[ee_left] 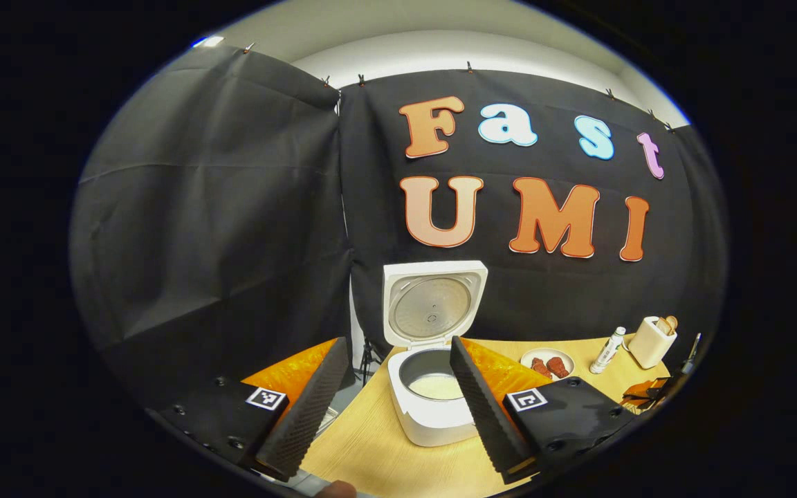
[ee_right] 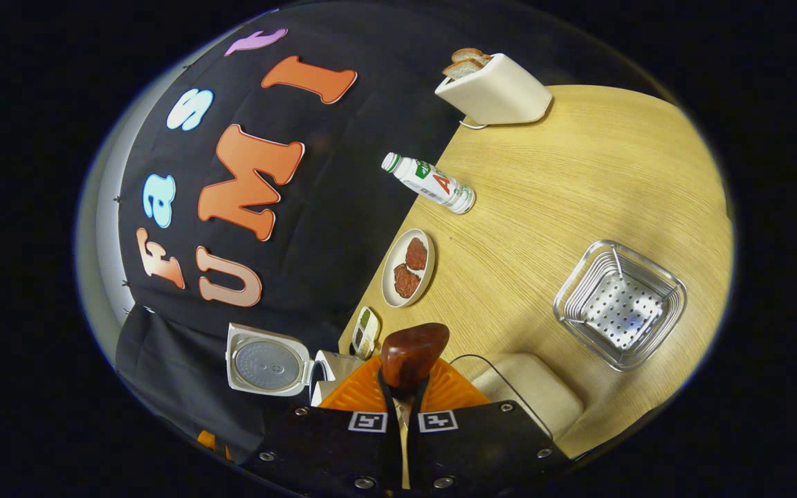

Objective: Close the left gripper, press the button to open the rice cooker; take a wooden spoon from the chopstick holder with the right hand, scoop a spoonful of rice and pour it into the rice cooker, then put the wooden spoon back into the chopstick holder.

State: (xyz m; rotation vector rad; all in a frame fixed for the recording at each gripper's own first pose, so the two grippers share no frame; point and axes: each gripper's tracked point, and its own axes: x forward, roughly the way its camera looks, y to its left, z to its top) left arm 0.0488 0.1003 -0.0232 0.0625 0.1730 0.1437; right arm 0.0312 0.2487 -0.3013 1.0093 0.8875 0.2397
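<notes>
The white rice cooker (ee_left: 433,408) stands open on the wooden table, lid (ee_left: 434,303) upright, with pale rice in its pot (ee_left: 438,387). My left gripper (ee_left: 398,404) hangs open just in front of it, its fingers either side of the pot and holding nothing. In the right gripper view, my right gripper (ee_right: 405,398) is shut on the handle of a dark brown wooden spoon (ee_right: 412,354), whose bowl points away from me. That view is rolled sideways. The open cooker lid (ee_right: 267,365) sits low at the left. A perforated metal holder (ee_right: 620,304) stands on the table to the right.
A plate of meat pieces (ee_left: 547,363) (ee_right: 409,268), a white bottle (ee_left: 608,349) (ee_right: 429,183) and a cream toaster with bread (ee_left: 652,340) (ee_right: 495,86) line the table's back edge. A beige container (ee_right: 530,394) lies partly behind my right gripper.
</notes>
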